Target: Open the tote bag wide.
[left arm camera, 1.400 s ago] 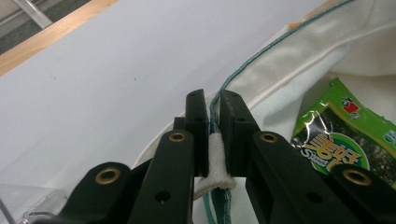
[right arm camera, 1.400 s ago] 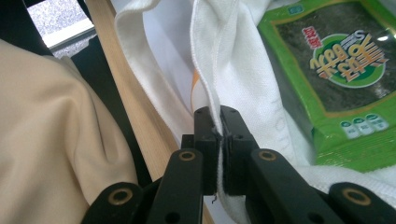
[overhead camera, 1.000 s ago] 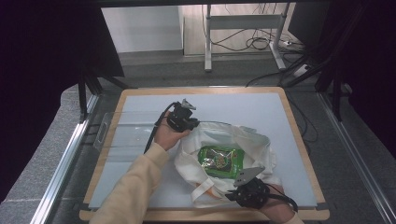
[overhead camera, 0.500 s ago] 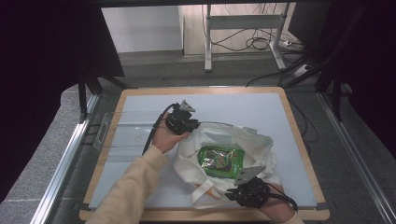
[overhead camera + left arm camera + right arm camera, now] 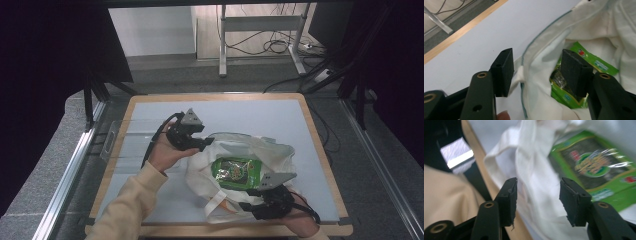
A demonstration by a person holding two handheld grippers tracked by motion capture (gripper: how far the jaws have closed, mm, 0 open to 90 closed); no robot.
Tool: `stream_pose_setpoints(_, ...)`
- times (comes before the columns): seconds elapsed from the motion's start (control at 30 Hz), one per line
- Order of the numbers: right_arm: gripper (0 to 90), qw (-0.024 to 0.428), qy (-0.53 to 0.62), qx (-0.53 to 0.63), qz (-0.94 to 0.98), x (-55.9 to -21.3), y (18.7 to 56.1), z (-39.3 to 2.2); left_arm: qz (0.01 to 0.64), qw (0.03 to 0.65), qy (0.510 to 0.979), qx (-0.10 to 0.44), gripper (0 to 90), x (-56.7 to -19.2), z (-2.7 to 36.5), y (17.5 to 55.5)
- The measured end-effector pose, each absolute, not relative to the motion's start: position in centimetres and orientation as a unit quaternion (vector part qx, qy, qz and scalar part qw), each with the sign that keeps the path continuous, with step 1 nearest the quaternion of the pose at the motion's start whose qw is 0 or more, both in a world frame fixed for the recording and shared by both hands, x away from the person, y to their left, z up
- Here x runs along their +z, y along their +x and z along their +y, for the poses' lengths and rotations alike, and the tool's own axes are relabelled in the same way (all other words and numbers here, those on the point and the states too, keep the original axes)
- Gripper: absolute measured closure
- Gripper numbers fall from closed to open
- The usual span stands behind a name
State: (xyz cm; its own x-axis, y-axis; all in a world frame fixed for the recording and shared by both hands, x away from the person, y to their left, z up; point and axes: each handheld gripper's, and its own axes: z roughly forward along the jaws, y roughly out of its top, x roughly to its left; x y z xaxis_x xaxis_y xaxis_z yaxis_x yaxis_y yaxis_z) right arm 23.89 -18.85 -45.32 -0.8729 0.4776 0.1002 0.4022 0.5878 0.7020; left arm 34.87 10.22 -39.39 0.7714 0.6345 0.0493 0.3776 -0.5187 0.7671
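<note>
A white cloth bag [image 5: 260,150] lies crumpled on the mat, its mouth open around a green snack packet [image 5: 235,172]. My left gripper [image 5: 206,143] hovers at the bag's upper left rim. Its jaws have just been opening and now stand apart over the bag's rim [image 5: 529,55] and the packet [image 5: 589,58], pressing on neither. My right gripper [image 5: 251,206] sits at the bag's near edge. Its jaws have also just been opening, with loose bag cloth [image 5: 534,177] beyond the gap and the packet [image 5: 596,167] to the right. Left gripper [image 5: 536,72] and right gripper [image 5: 537,197] grip nothing.
The white mat [image 5: 260,112] lies on a wooden-edged table [image 5: 320,145]. A clear plastic sheet with a handle [image 5: 112,142] lies along the left edge. A cream sleeve [image 5: 125,210] comes in at the bottom left. Table legs and cables [image 5: 272,45] stand beyond the far edge.
Both grippers' jaws have gone from shut on the bag's cloth to open, letting it go. The left gripper has drawn back slightly from the bag. The right hand has stayed put.
</note>
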Motion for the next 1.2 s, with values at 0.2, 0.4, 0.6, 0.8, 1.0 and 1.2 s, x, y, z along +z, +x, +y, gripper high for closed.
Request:
stream_pose_setpoints(0.2,42.3,0.081,0.281,0.407,0.865,-43.5,24.8,-20.3,0.288,0.404,0.859,0.130,40.4,-39.7,11.0,32.7)
stream_pose_setpoints(0.4,42.2,0.097,0.300,0.417,0.852,-41.8,26.7,-20.7,0.266,0.401,0.867,0.129,44.6,-40.4,10.1,31.2)
stream_pose_setpoints(0.6,44.0,0.093,0.303,0.404,0.858,-41.1,29.2,-20.0,0.250,0.398,0.876,0.107,53.4,-41.6,8.5,31.2)
stream_pose_setpoints(0.8,46.1,0.091,0.299,0.391,0.865,-40.8,31.0,-18.8,0.230,0.357,0.900,0.097,72.7,-42.8,7.4,31.3)
stream_pose_setpoints(1.0,75.5,0.090,0.277,0.376,0.880,-40.9,32.3,-17.0,0.219,0.342,0.911,0.072,88.2,-43.7,7.0,30.8)
stream_pose_setpoints(1.2,88.6,0.072,0.256,0.339,0.902,-42.1,33.9,-13.5,0.215,0.332,0.917,0.054,90.0,-44.1,7.0,30.6)
